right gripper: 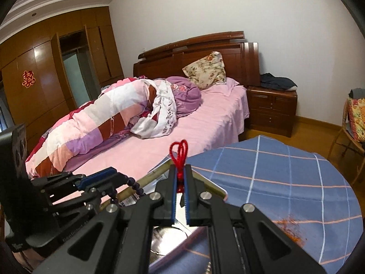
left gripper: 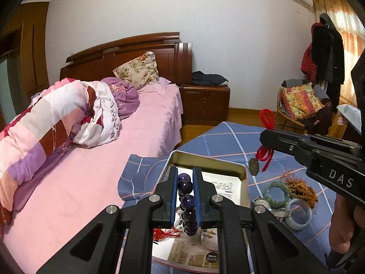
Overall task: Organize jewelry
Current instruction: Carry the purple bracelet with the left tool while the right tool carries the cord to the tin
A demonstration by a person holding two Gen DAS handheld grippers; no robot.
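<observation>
My left gripper [left gripper: 185,178] is shut on a purple bead bracelet [left gripper: 189,202] and holds it above an open metal tin [left gripper: 244,178]; red cord jewelry [left gripper: 165,234] lies in the tin. My right gripper [right gripper: 181,178] is shut on a red cord necklace [right gripper: 179,151], whose loop sticks up past the tips. In the left wrist view the right gripper [left gripper: 265,140] hangs the red cord [left gripper: 265,118] with its dark pendant [left gripper: 253,166] beside the tin. The left gripper [right gripper: 100,175] with the purple beads [right gripper: 134,186] shows at the right wrist view's left.
The tin stands on a round table with a blue checked cloth [left gripper: 230,137]. To its right lie a green bangle [left gripper: 277,194], a pale bangle [left gripper: 298,214], brown beads [left gripper: 301,189] and a watch [left gripper: 262,203]. A pink bed [left gripper: 102,171] adjoins on the left.
</observation>
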